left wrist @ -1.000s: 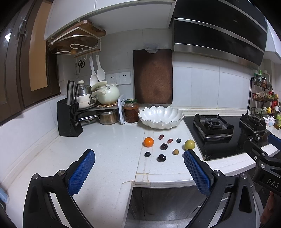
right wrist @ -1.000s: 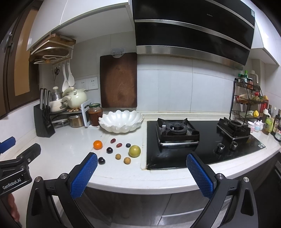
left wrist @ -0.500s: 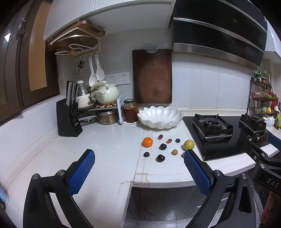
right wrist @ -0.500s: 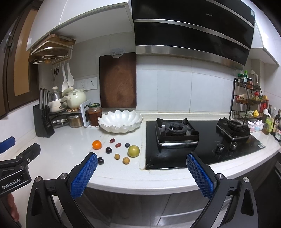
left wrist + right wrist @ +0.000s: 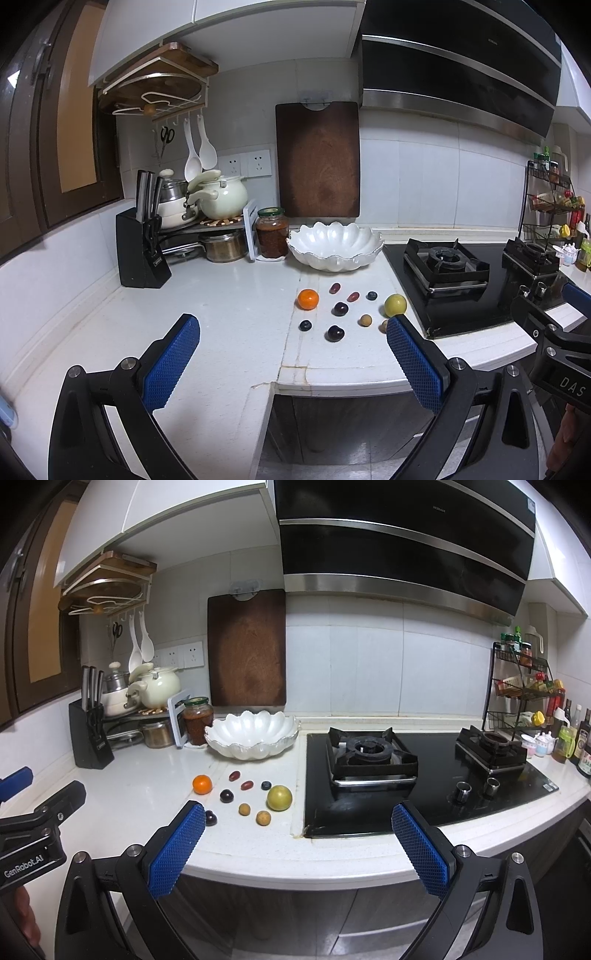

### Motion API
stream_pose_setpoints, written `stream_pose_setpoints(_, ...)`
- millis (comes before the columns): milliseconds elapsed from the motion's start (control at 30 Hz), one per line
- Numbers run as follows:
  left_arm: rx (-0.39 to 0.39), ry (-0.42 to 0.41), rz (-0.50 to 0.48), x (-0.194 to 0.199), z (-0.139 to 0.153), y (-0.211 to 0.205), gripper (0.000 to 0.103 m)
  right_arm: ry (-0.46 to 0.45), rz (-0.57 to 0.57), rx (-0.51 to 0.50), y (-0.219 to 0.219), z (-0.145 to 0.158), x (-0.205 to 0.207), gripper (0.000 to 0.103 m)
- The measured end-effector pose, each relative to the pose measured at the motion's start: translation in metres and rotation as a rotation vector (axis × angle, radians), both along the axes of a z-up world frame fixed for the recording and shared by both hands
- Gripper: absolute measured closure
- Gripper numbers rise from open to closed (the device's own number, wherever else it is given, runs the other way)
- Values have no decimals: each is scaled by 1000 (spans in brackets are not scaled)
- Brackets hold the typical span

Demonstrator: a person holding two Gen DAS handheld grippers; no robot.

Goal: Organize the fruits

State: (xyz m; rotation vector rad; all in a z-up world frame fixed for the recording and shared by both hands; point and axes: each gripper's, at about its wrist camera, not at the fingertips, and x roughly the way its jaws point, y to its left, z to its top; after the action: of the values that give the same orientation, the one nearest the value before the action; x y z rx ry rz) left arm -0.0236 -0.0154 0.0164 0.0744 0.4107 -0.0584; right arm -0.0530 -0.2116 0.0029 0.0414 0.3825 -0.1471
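We hold both grippers level, short of the white stone tabletop (image 5: 229, 302), looking forward over its front edge. Our left gripper (image 5: 291, 354) has its jaws wide with nothing between the blue pads; our right gripper (image 5: 297, 834) likewise stands wide and holds nothing.

The white scalloped ceramic bowl (image 5: 252, 734) sits at 12 o'clock from the fruit and appears to hold nothing. At 9 o'clock from it stands a glass jar of reddish-brown preserve with a green lid (image 5: 198, 720).

The fruit lies loose on the tabletop, between the bowl and the front edge: a round orange tangerine (image 5: 202, 784) at the group's 9 o'clock, a yellow-green round fruit (image 5: 279, 797) at its 3 o'clock beside the black glass gas hob (image 5: 417, 779), two red oval grapes (image 5: 241, 780), dark plums (image 5: 226, 795), a blueberry (image 5: 266, 785) and two small tan longans (image 5: 254, 813).
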Motion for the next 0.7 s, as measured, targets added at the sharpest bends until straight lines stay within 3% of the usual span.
stream_pose_setpoints(367, -22, 64, -8, 20, -14, -13, 0, 42, 30, 8, -10, -12, 18, 1)
stream_pose_setpoints(700, 19, 84, -29, 54, -27, -19, 0, 98, 52, 25, -14, -28, 55, 2)
